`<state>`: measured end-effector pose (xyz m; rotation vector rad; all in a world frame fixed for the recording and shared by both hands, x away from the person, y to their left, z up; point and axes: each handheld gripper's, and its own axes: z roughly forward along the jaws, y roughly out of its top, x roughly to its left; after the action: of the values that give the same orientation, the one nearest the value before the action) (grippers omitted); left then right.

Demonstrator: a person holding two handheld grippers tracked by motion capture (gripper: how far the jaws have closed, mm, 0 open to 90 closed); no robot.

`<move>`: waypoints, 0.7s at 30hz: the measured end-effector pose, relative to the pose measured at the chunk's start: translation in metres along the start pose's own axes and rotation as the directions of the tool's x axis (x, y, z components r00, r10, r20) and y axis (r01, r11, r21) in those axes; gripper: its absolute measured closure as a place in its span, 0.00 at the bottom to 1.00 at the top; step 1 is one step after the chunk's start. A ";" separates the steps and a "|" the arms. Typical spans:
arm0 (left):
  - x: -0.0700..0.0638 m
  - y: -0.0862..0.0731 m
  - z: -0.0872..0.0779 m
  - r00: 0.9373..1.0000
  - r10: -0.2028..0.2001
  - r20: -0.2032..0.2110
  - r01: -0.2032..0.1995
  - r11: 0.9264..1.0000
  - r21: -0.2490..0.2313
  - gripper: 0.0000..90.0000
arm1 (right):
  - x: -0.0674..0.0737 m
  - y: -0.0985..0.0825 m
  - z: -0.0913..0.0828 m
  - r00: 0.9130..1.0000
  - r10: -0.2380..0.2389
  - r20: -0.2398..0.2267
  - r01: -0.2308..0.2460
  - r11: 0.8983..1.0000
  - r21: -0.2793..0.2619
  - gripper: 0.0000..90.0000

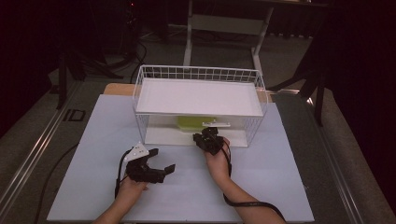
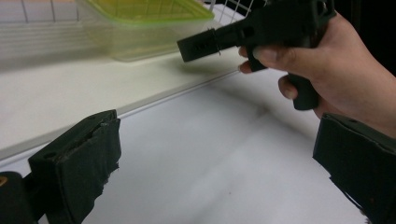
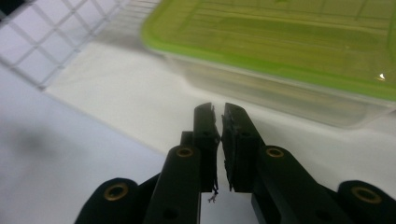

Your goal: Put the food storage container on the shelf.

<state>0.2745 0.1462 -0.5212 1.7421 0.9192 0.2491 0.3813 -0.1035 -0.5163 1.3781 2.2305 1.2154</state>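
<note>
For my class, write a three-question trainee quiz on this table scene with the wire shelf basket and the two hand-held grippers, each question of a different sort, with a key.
1. True or false: the green-lidded container sits on the upper shelf of the wire basket.
2. Which gripper is nearer the container? A) left gripper B) right gripper
3. Fill in: the left gripper's jaws stand ____, with nothing between them.

Key
1. False: it sits on the lower level, under the white shelf.
2. B: the right gripper points at the container from just in front of it, jaws nearly together with a thin gap and holding nothing; the left gripper rests lower on the white table.
3. Open.
</note>
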 end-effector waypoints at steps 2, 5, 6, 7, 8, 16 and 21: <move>-0.001 0.000 0.000 1.000 0.003 0.004 -0.003 1.000 -0.008 0.02 | 0.002 -0.001 -0.003 1.000 -0.001 -0.006 0.001 1.000 -0.002 0.90; -0.003 0.004 0.000 1.000 0.022 0.022 -0.022 1.000 -0.008 0.02 | 0.007 -0.004 -0.016 0.999 -0.015 -0.050 0.014 1.000 -0.014 0.76; -0.004 0.005 -0.001 0.999 0.024 0.023 -0.024 1.000 -0.011 0.02 | 0.008 -0.005 -0.019 0.998 -0.021 -0.060 0.020 1.000 -0.012 0.74; -0.004 0.006 -0.002 0.999 0.029 0.024 -0.029 0.999 -0.017 0.02 | 0.008 -0.006 -0.022 0.997 -0.024 -0.079 0.023 1.000 -0.016 0.71; -0.005 0.007 -0.003 0.999 0.024 0.038 -0.022 0.999 -0.032 0.02 | 0.008 -0.006 -0.025 0.996 -0.031 -0.088 0.030 0.999 -0.012 0.67; -0.009 0.016 -0.005 0.997 0.049 0.057 -0.047 0.998 -0.045 0.02 | 0.002 -0.013 -0.046 0.986 -0.077 -0.148 0.069 0.996 -0.059 0.26; -0.011 0.019 -0.007 0.995 0.071 0.075 -0.068 0.997 -0.040 0.02 | -0.001 -0.018 -0.057 0.981 -0.100 -0.167 0.088 0.993 -0.073 0.23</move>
<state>0.2717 0.1421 -0.4985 1.7391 0.7945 0.2422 0.3370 -0.1375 -0.4943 1.1699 2.3162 1.4080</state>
